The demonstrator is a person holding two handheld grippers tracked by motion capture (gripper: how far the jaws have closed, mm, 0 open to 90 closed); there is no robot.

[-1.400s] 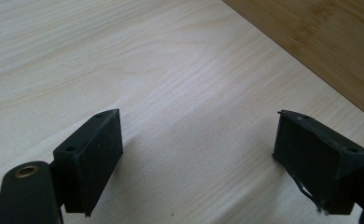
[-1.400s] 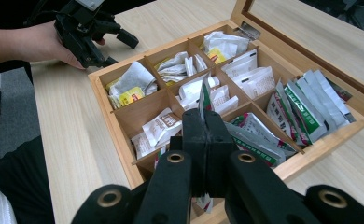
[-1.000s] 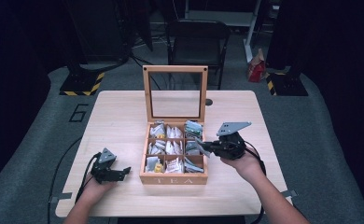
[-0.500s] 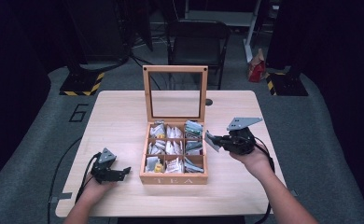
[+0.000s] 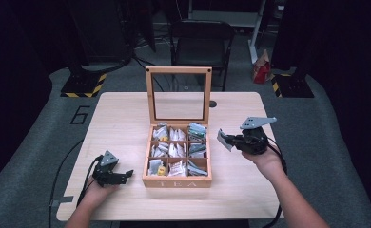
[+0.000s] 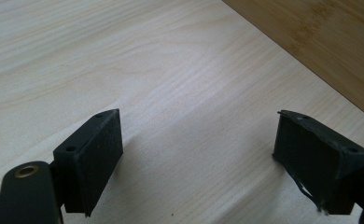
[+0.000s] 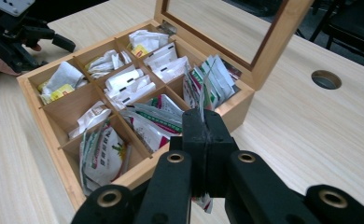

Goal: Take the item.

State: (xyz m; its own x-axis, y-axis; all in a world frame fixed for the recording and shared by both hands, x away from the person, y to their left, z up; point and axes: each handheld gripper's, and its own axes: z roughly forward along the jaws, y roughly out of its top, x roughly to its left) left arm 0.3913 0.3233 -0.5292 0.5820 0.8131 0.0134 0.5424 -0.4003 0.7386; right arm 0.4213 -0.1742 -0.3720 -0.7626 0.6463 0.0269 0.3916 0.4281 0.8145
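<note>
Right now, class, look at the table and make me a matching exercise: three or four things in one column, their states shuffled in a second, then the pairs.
Things:
1. left hand-held gripper
2. right hand-held gripper
3. lid
4. tea box

States:
A. stands upright, open
B. jaws apart, nothing between them
C. divided into compartments with sachets
D. shut on a sachet

Pairs: 1-B, 2-D, 3-A, 4-C

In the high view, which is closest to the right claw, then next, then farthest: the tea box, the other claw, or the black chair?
1. Tea box, just left of the right claw.
2. Left claw, past the box at the table's near left.
3. Black chair, behind the table.
</note>
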